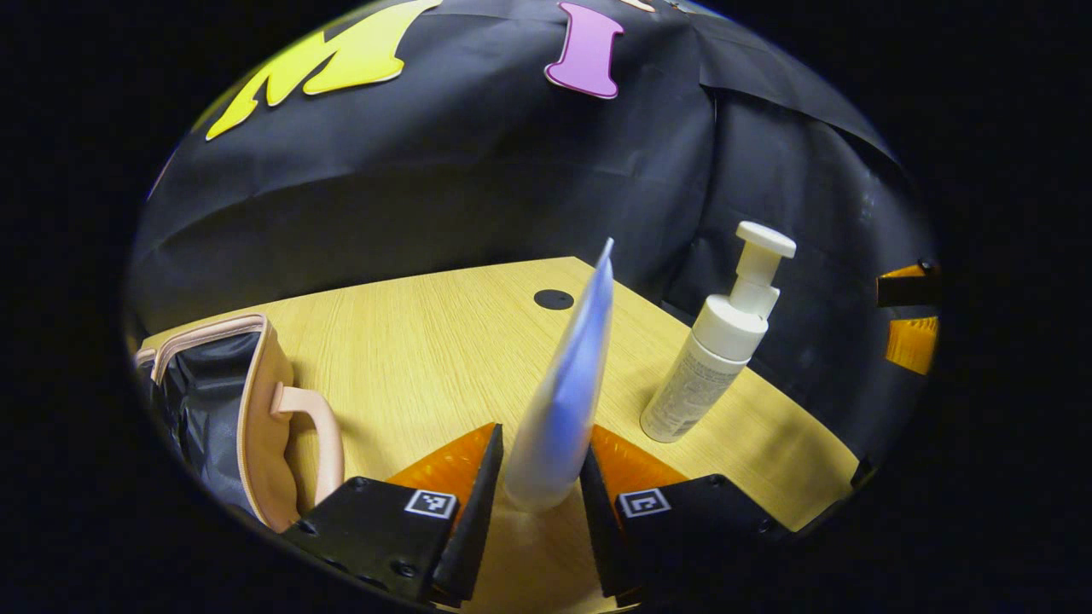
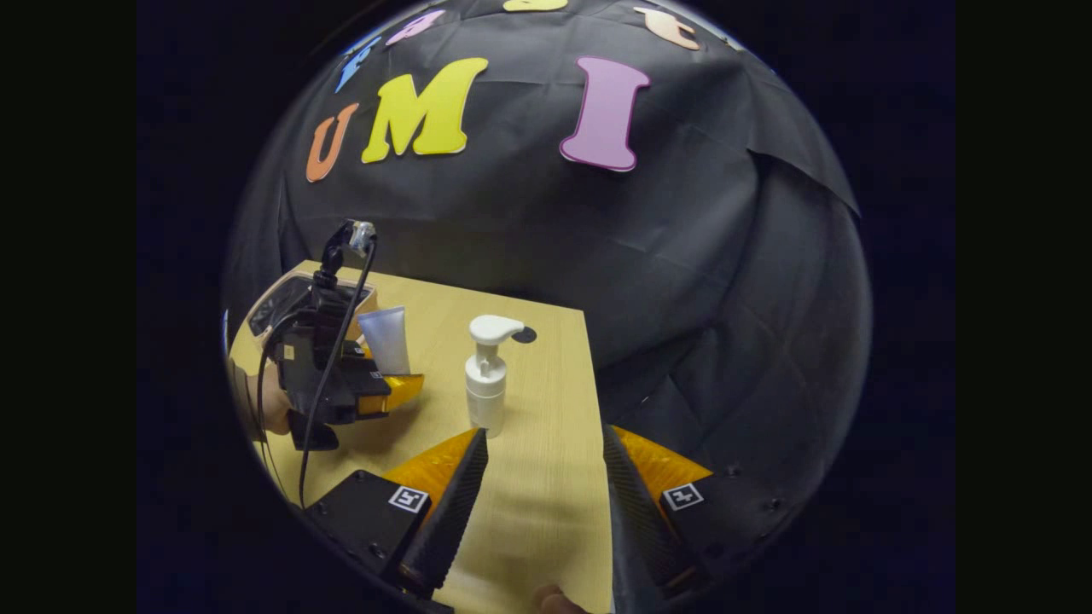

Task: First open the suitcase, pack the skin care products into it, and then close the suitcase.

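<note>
Tube: held upright between the fingers of the left claw [image 1: 541, 477], a pale blue-white tube [image 1: 567, 392] is gripped near its lower, rounded end, with the flat crimped end pointing up; in the right gripper view the same tube [image 2: 386, 338] is seen standing above the claw that holds it.
Left claw: clenched on the tube, both fingers pressed against its sides.
Slip risk: the grip is low on a soft, tapering body, so the tube could be squeezed out or tipped sideways if it is swung quickly.
Suitcase: a small pink case with dark lining lies open at the left of the surface [image 1: 256, 392], its handle [image 1: 317, 426] turned toward the tube; it is judged to be the drop target.
Snag risk: the tall tube could be caught on the raised rim or handle if carried across too low, and the light case could be pushed along.
Pump bottle: a white pump bottle [image 1: 712, 350] stands upright on the surface to the right of the tube, apart from it, not yet packed.
Topple risk: the bottle is narrow and top-heavy, so it could be knocked over by a sideways brush.
Right claw: released [image 2: 539, 477], fingers spread with nothing between them, low over the surface [image 2: 546, 409], with the bottle [image 2: 487, 384] ahead and slightly left.
</note>
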### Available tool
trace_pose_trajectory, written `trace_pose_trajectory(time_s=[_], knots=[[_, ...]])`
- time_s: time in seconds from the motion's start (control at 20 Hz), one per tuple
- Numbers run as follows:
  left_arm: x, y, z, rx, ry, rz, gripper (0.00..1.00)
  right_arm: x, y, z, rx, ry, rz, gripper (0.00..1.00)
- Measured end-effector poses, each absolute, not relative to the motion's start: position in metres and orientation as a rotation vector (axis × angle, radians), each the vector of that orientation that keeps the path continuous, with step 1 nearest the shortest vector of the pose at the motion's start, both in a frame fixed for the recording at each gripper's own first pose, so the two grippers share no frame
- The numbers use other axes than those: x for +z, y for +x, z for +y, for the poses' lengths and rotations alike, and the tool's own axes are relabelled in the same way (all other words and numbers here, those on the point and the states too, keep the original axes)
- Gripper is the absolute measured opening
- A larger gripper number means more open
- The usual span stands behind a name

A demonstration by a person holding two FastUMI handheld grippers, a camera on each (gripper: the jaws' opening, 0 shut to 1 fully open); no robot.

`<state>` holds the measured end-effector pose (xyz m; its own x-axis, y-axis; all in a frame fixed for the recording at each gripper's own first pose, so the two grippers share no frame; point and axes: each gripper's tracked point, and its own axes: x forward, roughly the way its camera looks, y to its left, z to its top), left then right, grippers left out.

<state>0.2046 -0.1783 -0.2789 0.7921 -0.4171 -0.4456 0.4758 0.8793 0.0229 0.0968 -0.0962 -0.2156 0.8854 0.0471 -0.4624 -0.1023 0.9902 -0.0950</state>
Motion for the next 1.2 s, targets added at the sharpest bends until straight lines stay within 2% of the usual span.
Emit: trace_pose_trajectory(time_s=[0.05, 0.1, 0.15, 0.2, 0.25, 0.3, 0.35, 0.7, 0.9, 0.95, 1.05, 1.1, 1.2], knots=[[-0.278, 0.206, -0.177, -0.477, 0.14, 0.444, 0.58, -0.216, 0.101, -0.093, 0.088, -0.116, 0.475, 0.81], [-0.279, 0.204, -0.178, -0.477, 0.145, 0.45, 0.54, -0.215, 0.105, -0.09, 0.096, -0.113, 0.471, 0.82], [-0.279, 0.202, -0.177, -0.47, 0.151, 0.458, 0.45, -0.213, 0.11, -0.085, 0.109, -0.108, 0.464, 0.82], [-0.278, 0.197, -0.176, -0.47, 0.141, 0.474, 0.42, -0.211, 0.115, -0.078, 0.126, -0.098, 0.454, 0.81], [-0.276, 0.191, -0.175, -0.466, 0.125, 0.484, 0.5, -0.209, 0.12, -0.07, 0.147, -0.087, 0.449, 0.81], [-0.271, 0.184, -0.173, -0.469, 0.108, 0.49, 0.49, -0.21, 0.126, -0.064, 0.162, -0.083, 0.446, 0.81], [-0.263, 0.176, -0.171, -0.462, 0.091, 0.488, 0.42, -0.213, 0.132, -0.06, 0.172, -0.085, 0.446, 0.81], [-0.193, 0.101, -0.125, -0.403, 0.071, 0.453, 0.42, -0.248, 0.182, -0.032, 0.178, -0.021, 0.466, 0.81], [-0.169, 0.06, -0.067, -0.286, 0.069, 0.477, 0.42, -0.284, 0.2, -0.026, 0.155, 0.021, 0.51, 0.8], [-0.164, 0.051, -0.048, -0.249, 0.058, 0.482, 0.42, -0.288, 0.205, -0.021, 0.172, 0.043, 0.513, 0.79], [-0.156, 0.04, -0.018, -0.17, 0.039, 0.497, 0.42, -0.295, 0.21, -0.021, 0.155, 0.071, 0.509, 0.68], [-0.151, 0.035, -0.004, -0.134, 0.033, 0.501, 0.42, -0.294, 0.215, -0.022, 0.141, 0.082, 0.496, 0.58], [-0.147, 0.032, 0.017, -0.08, 0.014, 0.498, 0.42, -0.294, 0.215, -0.022, 0.126, 0.081, 0.482, 0.52]])
